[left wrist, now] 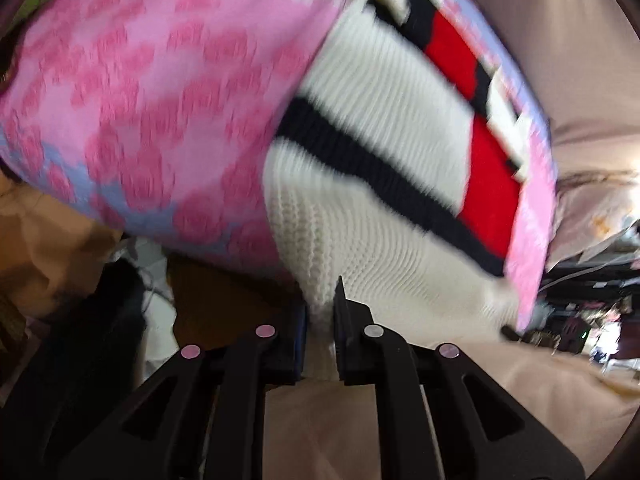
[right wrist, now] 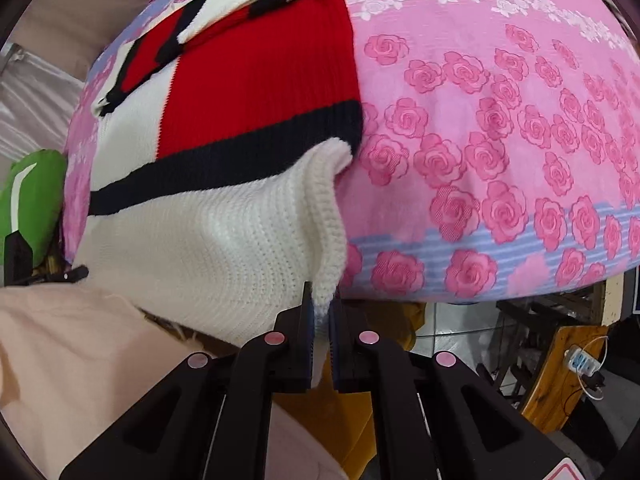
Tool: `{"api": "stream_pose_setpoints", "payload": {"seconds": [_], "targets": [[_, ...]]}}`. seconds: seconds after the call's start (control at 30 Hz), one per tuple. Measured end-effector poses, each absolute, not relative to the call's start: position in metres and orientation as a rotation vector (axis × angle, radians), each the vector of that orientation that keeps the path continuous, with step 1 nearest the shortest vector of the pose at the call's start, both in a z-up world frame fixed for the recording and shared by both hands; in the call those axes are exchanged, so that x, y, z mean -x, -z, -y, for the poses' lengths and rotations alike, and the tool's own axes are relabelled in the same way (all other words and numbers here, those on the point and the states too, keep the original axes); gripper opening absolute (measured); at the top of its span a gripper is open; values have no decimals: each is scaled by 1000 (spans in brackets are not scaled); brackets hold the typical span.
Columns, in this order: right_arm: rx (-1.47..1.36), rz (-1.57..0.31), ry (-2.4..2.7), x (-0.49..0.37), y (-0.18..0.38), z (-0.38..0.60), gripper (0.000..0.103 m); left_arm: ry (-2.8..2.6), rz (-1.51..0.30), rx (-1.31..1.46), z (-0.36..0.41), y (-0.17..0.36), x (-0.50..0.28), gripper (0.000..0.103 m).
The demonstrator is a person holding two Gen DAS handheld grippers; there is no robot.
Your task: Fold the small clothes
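The left hand-held gripper [left wrist: 320, 320] is clamped narrowly on the white knit hem of a small sweater [left wrist: 380, 152], and the right hand-held gripper [right wrist: 320, 312] pinches another corner of the same hem. The sweater, white with red blocks and 1 dark navy stripe, lies spread over a pink rose-print sheet [right wrist: 500, 120] with a pale blue border. No brand or writing can be read; the left view is blurred.
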State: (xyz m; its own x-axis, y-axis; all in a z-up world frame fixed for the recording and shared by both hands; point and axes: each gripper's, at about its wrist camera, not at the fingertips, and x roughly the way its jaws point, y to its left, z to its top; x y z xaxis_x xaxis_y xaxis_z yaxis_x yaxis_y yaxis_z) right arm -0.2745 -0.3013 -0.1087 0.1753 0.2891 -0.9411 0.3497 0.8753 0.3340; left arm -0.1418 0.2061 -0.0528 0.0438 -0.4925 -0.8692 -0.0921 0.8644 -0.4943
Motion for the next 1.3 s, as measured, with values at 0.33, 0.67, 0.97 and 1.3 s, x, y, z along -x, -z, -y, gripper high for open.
{"api": "stream_pose_setpoints", "payload": {"seconds": [0.33, 0.67, 0.97, 1.3], "targets": [[-813, -914, 4, 140, 44, 383, 6, 386, -1132, 525, -147, -13, -20, 11], [-960, -880, 172, -1, 103, 420, 6, 198, -1112, 467, -77, 22, -146, 12], [-993, -815, 310, -35, 109, 438, 25, 116, -1114, 510, -80, 36, -181, 60], [-719, -884, 289, 85, 109, 389, 57, 97, -1128, 365, -140, 45, -59, 90]]}}
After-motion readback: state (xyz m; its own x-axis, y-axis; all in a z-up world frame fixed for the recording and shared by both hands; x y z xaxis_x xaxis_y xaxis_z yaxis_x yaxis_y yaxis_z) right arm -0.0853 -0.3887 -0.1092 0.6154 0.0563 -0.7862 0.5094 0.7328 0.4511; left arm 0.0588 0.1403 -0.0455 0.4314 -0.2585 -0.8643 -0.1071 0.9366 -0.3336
